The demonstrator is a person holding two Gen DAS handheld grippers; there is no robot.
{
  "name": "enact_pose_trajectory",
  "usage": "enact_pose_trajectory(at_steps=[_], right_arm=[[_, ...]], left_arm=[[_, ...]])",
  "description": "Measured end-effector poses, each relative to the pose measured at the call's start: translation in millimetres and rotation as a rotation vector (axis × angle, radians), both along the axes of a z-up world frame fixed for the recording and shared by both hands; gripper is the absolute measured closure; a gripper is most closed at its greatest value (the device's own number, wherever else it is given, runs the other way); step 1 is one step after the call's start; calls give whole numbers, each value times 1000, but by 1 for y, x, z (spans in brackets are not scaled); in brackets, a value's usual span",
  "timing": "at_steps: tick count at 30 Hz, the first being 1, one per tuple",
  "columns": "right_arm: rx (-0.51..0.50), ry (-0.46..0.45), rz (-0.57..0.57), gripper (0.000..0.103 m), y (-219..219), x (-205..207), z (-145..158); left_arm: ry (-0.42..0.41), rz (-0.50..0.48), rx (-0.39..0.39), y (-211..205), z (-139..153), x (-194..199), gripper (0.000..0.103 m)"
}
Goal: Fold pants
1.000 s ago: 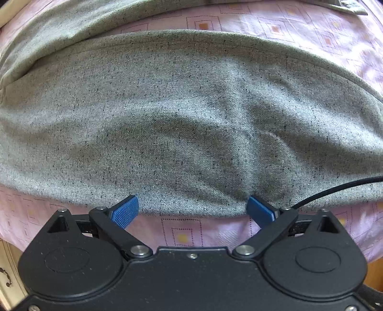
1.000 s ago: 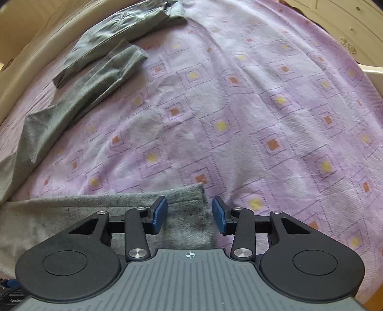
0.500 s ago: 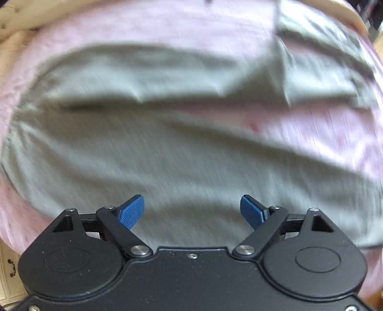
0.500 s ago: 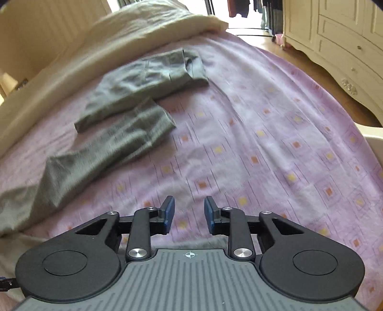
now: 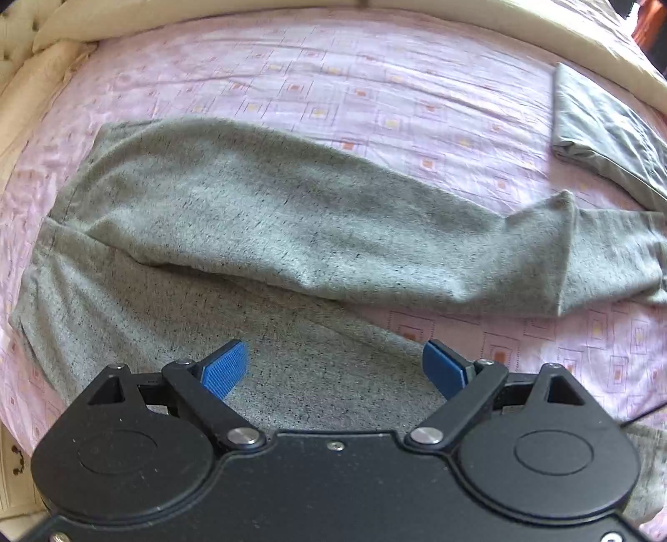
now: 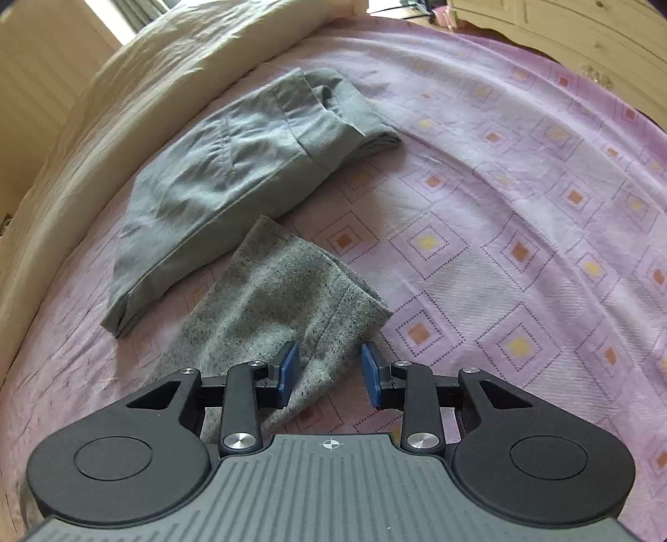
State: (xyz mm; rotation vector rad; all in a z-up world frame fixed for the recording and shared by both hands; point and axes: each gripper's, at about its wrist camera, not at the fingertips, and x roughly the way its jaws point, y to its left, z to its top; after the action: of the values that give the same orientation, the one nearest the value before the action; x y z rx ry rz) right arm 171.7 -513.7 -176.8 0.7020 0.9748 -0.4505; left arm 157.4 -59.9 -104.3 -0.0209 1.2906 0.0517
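Note:
Grey speckled pants (image 5: pixel 267 217) lie spread across a pink patterned bedsheet (image 5: pixel 333 83), waist at the left, two legs running right. My left gripper (image 5: pixel 335 369) is open and empty, hovering above the nearer leg. In the right wrist view the far leg's folded-back cuff end (image 6: pixel 283 300) lies just ahead of my right gripper (image 6: pixel 329 371), which is open and empty above its near edge.
A second, smoother grey garment (image 6: pixel 246 166) lies folded beyond the cuff; it also shows at the right edge of the left wrist view (image 5: pixel 604 129). A cream pillow or duvet (image 6: pixel 125 83) borders the bed. A cream wooden dresser (image 6: pixel 583 33) stands at the far right.
Both grippers have lifted and pulled back. The left now sees the whole pants instead of a close fabric edge. The right has moved from the near leg's cuff to the far leg's cuff.

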Motion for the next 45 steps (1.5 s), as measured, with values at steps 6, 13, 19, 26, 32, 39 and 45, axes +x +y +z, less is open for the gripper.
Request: enact_pose_trajectory(at_steps=[6, 13, 19, 26, 32, 39, 45], right_arm=[[-118, 28, 76, 99, 13, -24, 39], [0, 231, 10, 95, -16, -66, 4], [-135, 23, -13, 74, -10, -59, 60], [-198, -21, 434, 68, 13, 39, 59], [-421, 132, 1178, 68, 75, 78, 28], [-455, 247, 1402, 66, 97, 83, -6], [-318, 289, 1327, 86, 90, 84, -4]], left_arm=[[3, -11, 20, 5, -5, 16, 11], [28, -40, 13, 2, -21, 46, 11], [29, -66, 21, -5, -27, 67, 11], [50, -91, 46, -12, -35, 93, 11], [85, -100, 49, -4, -37, 109, 11], [150, -85, -13, -1, -45, 134, 11], [169, -23, -99, 1, -50, 168, 11]])
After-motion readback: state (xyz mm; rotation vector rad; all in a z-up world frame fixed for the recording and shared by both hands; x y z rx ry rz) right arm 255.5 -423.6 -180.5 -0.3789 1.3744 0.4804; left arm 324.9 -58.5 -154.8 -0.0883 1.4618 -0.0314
